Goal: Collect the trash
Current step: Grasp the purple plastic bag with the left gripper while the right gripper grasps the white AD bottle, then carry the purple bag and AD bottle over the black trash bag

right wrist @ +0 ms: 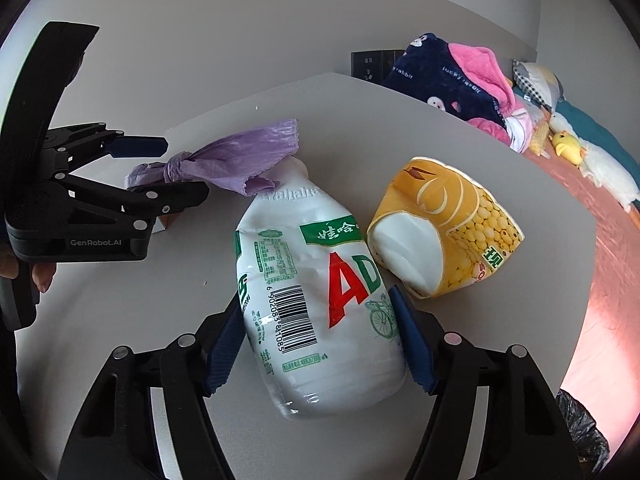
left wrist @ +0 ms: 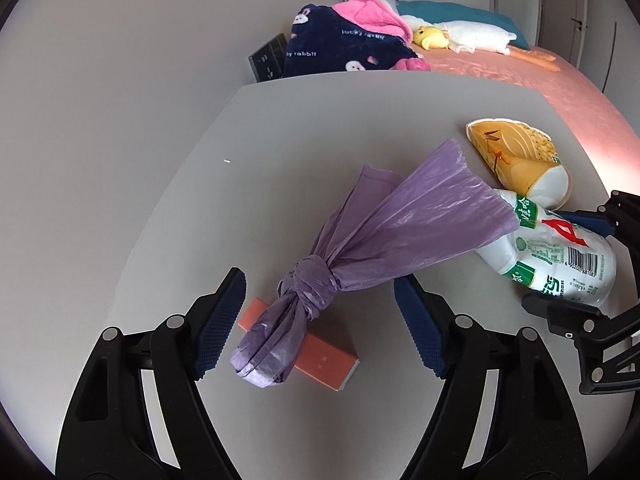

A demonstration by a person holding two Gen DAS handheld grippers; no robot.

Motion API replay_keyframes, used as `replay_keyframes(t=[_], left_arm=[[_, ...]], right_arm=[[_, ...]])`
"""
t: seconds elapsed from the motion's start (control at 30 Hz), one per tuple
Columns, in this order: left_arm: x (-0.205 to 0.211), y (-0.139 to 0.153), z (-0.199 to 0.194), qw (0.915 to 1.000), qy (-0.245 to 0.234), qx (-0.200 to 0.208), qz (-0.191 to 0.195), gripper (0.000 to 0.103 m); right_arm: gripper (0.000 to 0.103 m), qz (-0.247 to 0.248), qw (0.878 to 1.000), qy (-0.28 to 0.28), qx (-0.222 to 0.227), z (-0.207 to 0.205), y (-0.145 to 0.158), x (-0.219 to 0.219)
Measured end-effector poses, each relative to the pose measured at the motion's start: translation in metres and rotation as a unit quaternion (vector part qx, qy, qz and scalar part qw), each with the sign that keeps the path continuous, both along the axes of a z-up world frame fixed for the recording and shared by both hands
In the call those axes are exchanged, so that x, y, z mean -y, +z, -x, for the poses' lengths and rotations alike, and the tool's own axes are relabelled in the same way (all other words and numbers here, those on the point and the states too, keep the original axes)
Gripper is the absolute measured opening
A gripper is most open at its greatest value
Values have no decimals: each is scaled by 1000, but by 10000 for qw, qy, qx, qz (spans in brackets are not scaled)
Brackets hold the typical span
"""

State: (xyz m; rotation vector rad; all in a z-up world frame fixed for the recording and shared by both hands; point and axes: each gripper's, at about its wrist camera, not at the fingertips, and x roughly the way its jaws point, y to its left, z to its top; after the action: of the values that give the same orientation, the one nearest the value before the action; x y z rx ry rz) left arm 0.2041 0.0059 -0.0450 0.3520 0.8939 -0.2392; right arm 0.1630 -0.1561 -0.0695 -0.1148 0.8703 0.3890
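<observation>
Right gripper (right wrist: 318,344) jaws pressed on dented AD milk bottle (right wrist: 316,300); left gripper (left wrist: 320,320) jaws open, straddling knotted purple bag (left wrist: 384,240). Risk: the thin bottle wall buckling further and slipping out.

Between left jaws: knotted purple bag (left wrist: 320,284) over orange box (left wrist: 320,354); bare table (left wrist: 320,128) ahead; crushed cup (right wrist: 444,228) crowds right jaws' outer side

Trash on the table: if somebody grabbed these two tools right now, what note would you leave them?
Left tool: open, straddling the knotted purple bag, which lies across an orange box; not gripping.
Right tool: pads against both sides of the lying white bottle, apparently gripping.
Crushed yellow cup lies beside the bottle on the table.
Done: nothing collected yet, as far as shown. Left: all four items.
</observation>
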Motion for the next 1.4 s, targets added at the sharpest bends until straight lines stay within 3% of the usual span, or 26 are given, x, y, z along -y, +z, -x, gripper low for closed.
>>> replay_keyframes(t=[0.1, 0.13, 0.27, 0.5, 0.8, 1.4], left_arm=[[-1, -2, -4, 9999, -45, -98, 96, 54], [-2, -3, -6, 9998, -38, -142, 144, 39], [-6, -1, -8, 9995, 88, -70, 289, 21], [-10, 25, -1, 9971, 207, 282, 681, 18], [6, 48, 23, 9954, 93, 561, 765, 18], [53, 60, 84, 9932, -118, 521, 1031, 18]], right_arm=[[70, 22, 10000, 7, 9, 0, 0, -1], [70, 9, 10000, 7, 4, 0, 0, 0], [70, -118, 9999, -71, 22, 1, 1, 4], [69, -425, 9988, -168, 170, 9, 14, 10], [70, -575, 9973, -270, 367, 26, 37, 21], [70, -823, 9917, -777, 617, 79, 67, 79]])
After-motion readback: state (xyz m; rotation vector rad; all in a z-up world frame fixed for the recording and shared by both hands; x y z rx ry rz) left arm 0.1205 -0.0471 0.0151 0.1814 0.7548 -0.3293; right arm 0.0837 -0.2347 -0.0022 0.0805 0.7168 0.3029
